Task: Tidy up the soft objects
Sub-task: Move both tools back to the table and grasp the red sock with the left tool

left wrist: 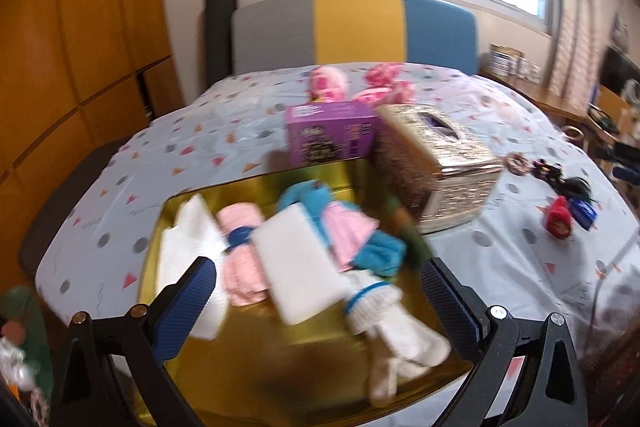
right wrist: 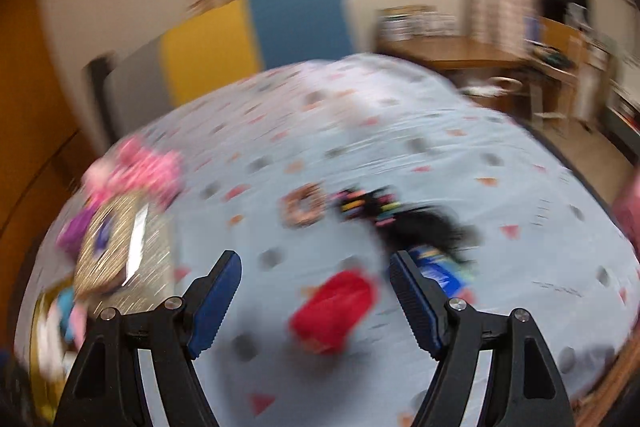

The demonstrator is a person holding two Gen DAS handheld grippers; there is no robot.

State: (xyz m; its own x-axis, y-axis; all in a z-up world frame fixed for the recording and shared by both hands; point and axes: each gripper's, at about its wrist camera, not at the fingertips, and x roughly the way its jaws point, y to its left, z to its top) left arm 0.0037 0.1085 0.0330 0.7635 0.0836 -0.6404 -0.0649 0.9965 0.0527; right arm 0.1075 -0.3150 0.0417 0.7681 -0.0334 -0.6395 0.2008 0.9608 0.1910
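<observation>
Tabletop (left wrist: 120, 163): covered by a pale blue cloth printed with grey dots and pink and orange triangles; it carries everything below.
Gold tray (left wrist: 248, 359): shiny and shallow, at the near edge of the tabletop in the left wrist view; the soft things gathered so far lie inside it.
Tissue box (left wrist: 440, 163): gold glitter cover with an oval slot on top, standing just beside the tray's far right corner, tilted in the view.
Purple box (left wrist: 330, 135): upright behind the tray and next to the tissue box; it has print on its front (too blurred to read).
White pad (left wrist: 298, 263): flat rectangle lying across the pile in the tray.
White sock (left wrist: 384, 323): blue stripe at the cuff, at the tray's near right.
Pink and blue knits (left wrist: 348, 235): bunched in the tray's middle; a folded pink piece (left wrist: 240, 255) lies to their left beside white paper (left wrist: 188, 243).
Pink plush toys (left wrist: 352, 87): at the far edge of the tabletop, well apart from the tray.
Red soft item (right wrist: 332, 311): on the cloth, outside the tray, seen between the right gripper's fingers but not touched.
Doughnut ring (right wrist: 304, 205): beside a dark, bead-coloured tangle (right wrist: 372, 207); no writing legible.
Left gripper (left wrist: 320, 299): jaws spread wide over the tray, nothing between them.
Right gripper (right wrist: 316, 299): jaws spread wide above the red soft item, empty (the view is heavily smeared).
</observation>
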